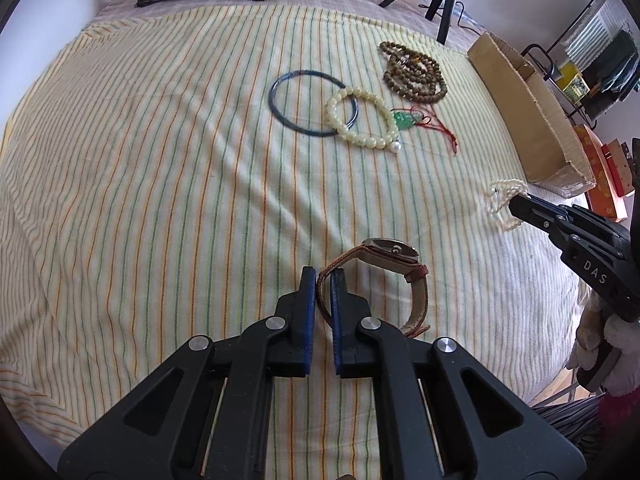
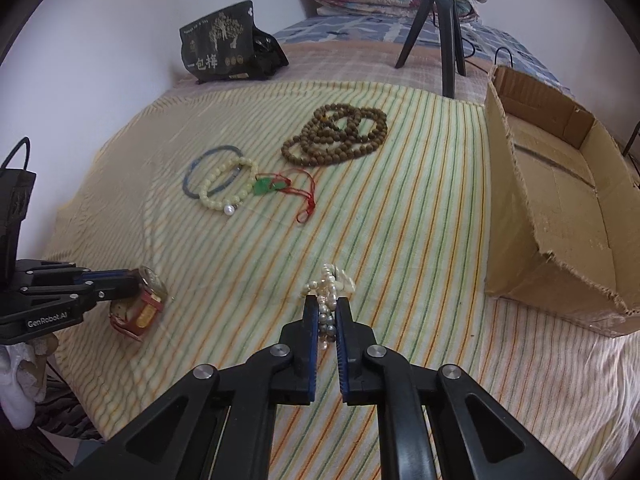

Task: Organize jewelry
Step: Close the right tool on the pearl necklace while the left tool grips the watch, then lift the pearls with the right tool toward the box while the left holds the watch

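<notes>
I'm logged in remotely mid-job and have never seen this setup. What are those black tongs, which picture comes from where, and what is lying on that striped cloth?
There is no robot arm: a person holds a two-finger gripper in each hand, each with a fisheye camera looking along its fingers. One picture is the left wrist view, the other the right wrist view.

The left gripper is shut on the strap of a brown wristwatch. The right gripper is shut on a bunched pearl necklace.

Farther off on the striped cloth lie a blue bangle with a cream bead bracelet overlapping it, a green pendant on red cord, and a coiled brown bead strand. An open cardboard box sits at the right, apparently empty. Behind are a dark snack bag and a black tripod.
</notes>
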Demonstrator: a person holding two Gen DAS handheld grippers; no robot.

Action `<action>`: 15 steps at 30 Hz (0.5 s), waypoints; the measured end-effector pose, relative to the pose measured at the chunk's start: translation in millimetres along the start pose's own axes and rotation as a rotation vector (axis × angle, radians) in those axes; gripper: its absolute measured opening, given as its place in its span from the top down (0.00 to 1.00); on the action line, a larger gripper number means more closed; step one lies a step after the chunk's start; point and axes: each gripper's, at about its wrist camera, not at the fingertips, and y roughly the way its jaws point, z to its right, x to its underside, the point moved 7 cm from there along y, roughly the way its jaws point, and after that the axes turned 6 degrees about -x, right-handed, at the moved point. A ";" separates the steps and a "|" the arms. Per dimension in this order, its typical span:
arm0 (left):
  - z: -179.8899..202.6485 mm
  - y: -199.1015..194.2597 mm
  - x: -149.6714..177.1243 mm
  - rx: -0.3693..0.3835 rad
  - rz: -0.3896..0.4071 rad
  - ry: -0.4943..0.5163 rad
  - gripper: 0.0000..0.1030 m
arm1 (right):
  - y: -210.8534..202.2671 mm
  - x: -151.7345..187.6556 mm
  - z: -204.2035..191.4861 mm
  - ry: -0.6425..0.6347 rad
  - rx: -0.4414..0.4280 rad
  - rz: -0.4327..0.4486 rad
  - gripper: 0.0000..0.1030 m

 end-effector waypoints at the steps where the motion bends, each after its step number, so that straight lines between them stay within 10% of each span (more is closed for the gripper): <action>1: 1.2 -2.0 -1.2 0.001 0.006 0.001 0.95 | -3.4 -2.6 -1.6 -0.005 0.000 0.010 0.95; 15: 6.8 -17.7 -11.9 0.020 0.052 -0.012 0.95 | -44.4 -31.8 2.1 0.043 -0.035 0.134 0.95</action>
